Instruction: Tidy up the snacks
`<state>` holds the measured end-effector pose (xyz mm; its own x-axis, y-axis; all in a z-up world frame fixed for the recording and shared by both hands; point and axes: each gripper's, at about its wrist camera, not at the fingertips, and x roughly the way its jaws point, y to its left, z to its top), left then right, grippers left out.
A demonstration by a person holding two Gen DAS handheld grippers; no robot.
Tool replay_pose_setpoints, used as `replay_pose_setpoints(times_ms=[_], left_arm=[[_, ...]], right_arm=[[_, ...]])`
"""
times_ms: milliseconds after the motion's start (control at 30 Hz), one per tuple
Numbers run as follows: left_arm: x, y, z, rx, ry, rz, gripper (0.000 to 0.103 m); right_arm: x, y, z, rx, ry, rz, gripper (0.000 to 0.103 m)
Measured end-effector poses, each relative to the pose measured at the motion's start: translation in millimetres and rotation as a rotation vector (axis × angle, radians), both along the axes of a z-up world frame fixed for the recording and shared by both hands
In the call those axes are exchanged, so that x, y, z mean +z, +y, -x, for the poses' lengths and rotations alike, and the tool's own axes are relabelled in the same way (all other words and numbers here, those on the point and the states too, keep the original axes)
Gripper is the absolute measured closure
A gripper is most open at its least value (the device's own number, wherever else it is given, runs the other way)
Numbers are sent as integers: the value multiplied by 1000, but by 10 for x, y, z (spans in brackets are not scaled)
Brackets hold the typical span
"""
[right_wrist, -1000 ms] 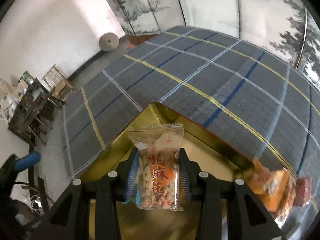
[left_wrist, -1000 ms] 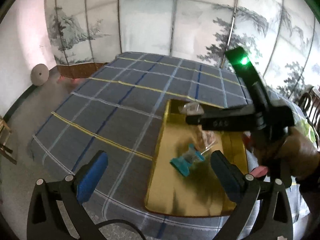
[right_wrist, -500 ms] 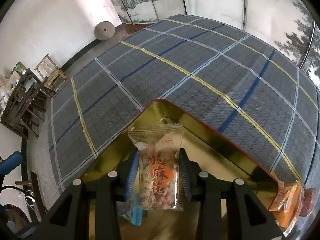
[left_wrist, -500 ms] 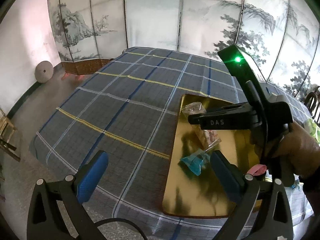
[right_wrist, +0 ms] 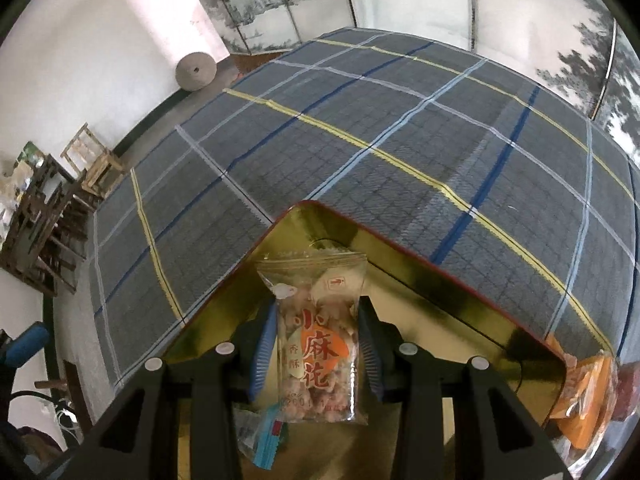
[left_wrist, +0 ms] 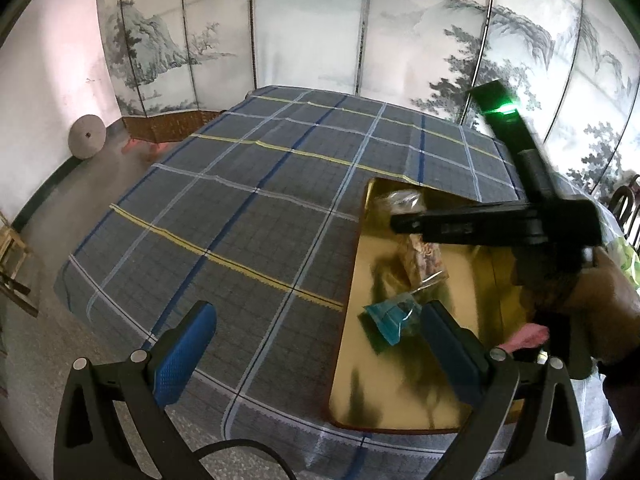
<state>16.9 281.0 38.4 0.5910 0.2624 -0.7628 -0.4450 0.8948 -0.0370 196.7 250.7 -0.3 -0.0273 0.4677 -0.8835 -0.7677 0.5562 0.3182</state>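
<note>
A clear snack packet (right_wrist: 320, 344) with an orange label hangs upright over the far corner of the gold tray (right_wrist: 440, 276). My right gripper (right_wrist: 318, 320) is shut on it, a blue pad pressed on each side. From the left wrist view, the same packet (left_wrist: 424, 256) shows under the right tool's black housing, just above the tray (left_wrist: 400, 400). A blue-ended packet (left_wrist: 390, 320) lies flat on the tray nearer me and also shows in the right wrist view (right_wrist: 264, 436). My left gripper (left_wrist: 320, 320) stands open over the tray's left edge, holding nothing.
The tray sits on a blue plaid tablecloth (left_wrist: 240, 216) that covers a wide table. Orange packets (right_wrist: 584, 392) lie off the tray's right side, and a pink one (left_wrist: 528, 336) lies near the hand. Wooden chairs (right_wrist: 48, 216) stand on the floor at left. Painted screens (left_wrist: 304, 28) stand behind the table.
My right gripper has sunk a little toward the tray's far corner, still shut on the clear packet. The left gripper stays open and has hardly moved.
</note>
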Motion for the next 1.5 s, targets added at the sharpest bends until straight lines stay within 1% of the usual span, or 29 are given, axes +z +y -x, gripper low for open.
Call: replay_pose_setpoints(times_ms=[100, 167, 267, 333, 367, 433, 500, 600, 633, 667, 733, 833, 867, 900, 967, 1033, 1067, 1133, 1233, 1300, 1333, 1367, 1467, 1500], left_arm=[[17, -20, 6, -8, -3, 1, 2], [27, -39, 5, -14, -7, 0, 2], [0, -65, -40, -19, 1, 9, 2], [-18, -77, -81, -19, 7, 30, 2], [-21, -86, -95, -21, 9, 44, 2], [6, -123, -91, -28, 3, 68, 2], [51, -178, -49, -31, -10, 43, 2], [89, -238, -29, -51, -6, -15, 2], [92, -245, -28, -59, -6, -23, 2], [99, -245, -28, -63, -8, -25, 2], [108, -236, -32, -62, -15, -13, 2], [110, -223, -47, -58, -25, 22, 2], [108, -226, -53, -57, -27, 32, 2], [103, -231, -65, -59, -26, 40, 2], [82, -248, -94, -64, -17, 48, 2], [56, -263, -127, -71, -4, 44, 2], [48, -268, -137, -71, 1, 39, 2], [29, -264, -161, -67, 10, 30, 2], [-3, -238, -184, -61, 14, 47, 2], [-25, -226, -206, -60, 20, 60, 2], [-33, -226, -213, -62, 23, 64, 2], [-39, -226, -221, -63, 25, 65, 2], [-54, -236, -248, -59, 35, 61, 2], [-62, -239, -254, -58, 38, 68, 2]], right_arm=[[138, -191, 24, -18, -21, -54, 63], [270, -448, 14, -38, -21, -104, 63], [416, -889, -64, -52, -41, -146, 63], [452, -1136, -166, -16, 1, -174, 62], [439, -1216, -219, -33, 22, -177, 61], [361, -1184, -238, -29, 74, -160, 60], [338, -1063, -173, 3, 32, -117, 60], [485, -1090, -195, -14, -23, -175, 60], [550, -1131, -228, -16, -75, -161, 60], [594, -1157, -257, 10, -142, -114, 60], [608, -1210, -302, 95, -224, -8, 60], [541, -1281, -398, 226, -247, 121, 60], [505, -1295, -423, 278, -271, 181, 60], [487, -1298, -436, 310, -297, 216, 60], [459, -1267, -454, 379, -330, 252, 60], [410, -1172, -427, 464, -342, 283, 60], [350, -1128, -399, 517, -361, 319, 60], [249, -1057, -357, 580, -400, 373, 60], [81, -944, -420, 638, -325, 405, 57], [12, -880, -518, 630, -319, 410, 57], [-21, -852, -576, 619, -292, 411, 53], [-64, -822, -664, 600, -227, 403, 52], [-165, -781, -800, 570, -119, 382, 54], [-193, -787, -807, 562, -115, 387, 57]])
